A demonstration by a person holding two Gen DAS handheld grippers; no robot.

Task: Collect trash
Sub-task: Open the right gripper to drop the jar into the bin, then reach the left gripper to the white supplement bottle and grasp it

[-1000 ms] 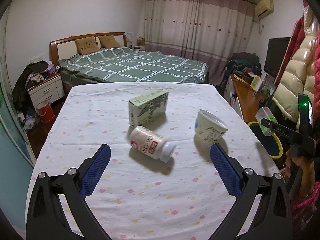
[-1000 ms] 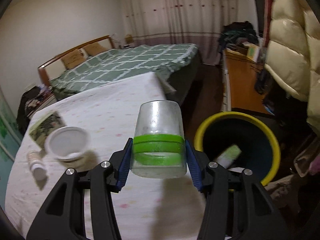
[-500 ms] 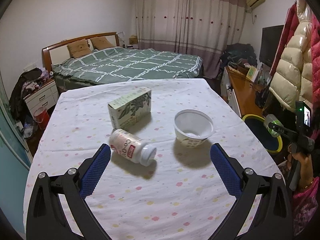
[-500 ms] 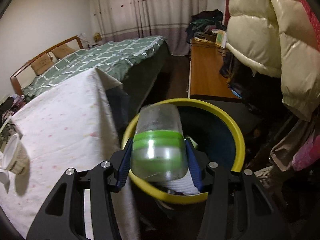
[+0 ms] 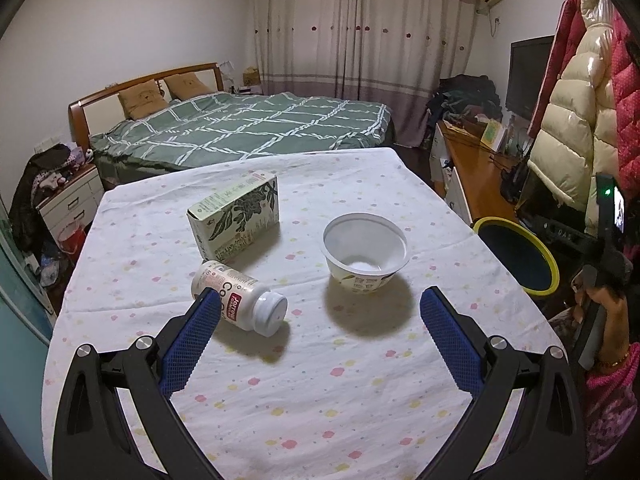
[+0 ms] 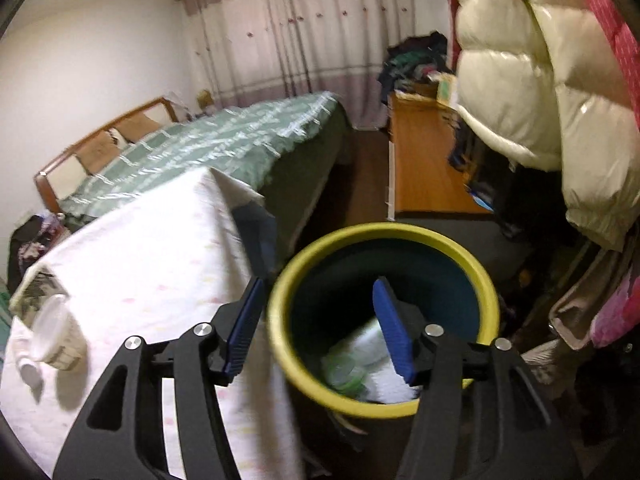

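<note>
My right gripper (image 6: 318,294) hangs over the yellow-rimmed bin (image 6: 400,236); its jaws are opening and nothing is between them. The clear bottle with the green label (image 6: 344,372) lies inside the bin on white trash. My left gripper (image 5: 316,300) stands open above the table (image 5: 280,380). Ahead of it lie a white pill bottle (image 5: 240,304) on its side, a white paper bowl (image 5: 365,250) upright and a green printed carton (image 5: 234,216). The bin (image 5: 516,256) shows at the table's right edge in the left wrist view, with the right gripper's body and a hand (image 5: 604,300) beside it.
The table has a white flowered cloth. A bed (image 5: 240,128) lies beyond it, a wooden desk (image 5: 476,168) and hanging puffy coats (image 5: 576,128) to the right. A nightstand (image 5: 72,200) stands at the far left. The bowl (image 6: 52,332) and carton (image 6: 36,288) show blurred in the right wrist view.
My right gripper carried the green-label bottle from over the table to above the bin and let it go; the bottle now lies inside. My left gripper shifted, so the table items sit further left.
</note>
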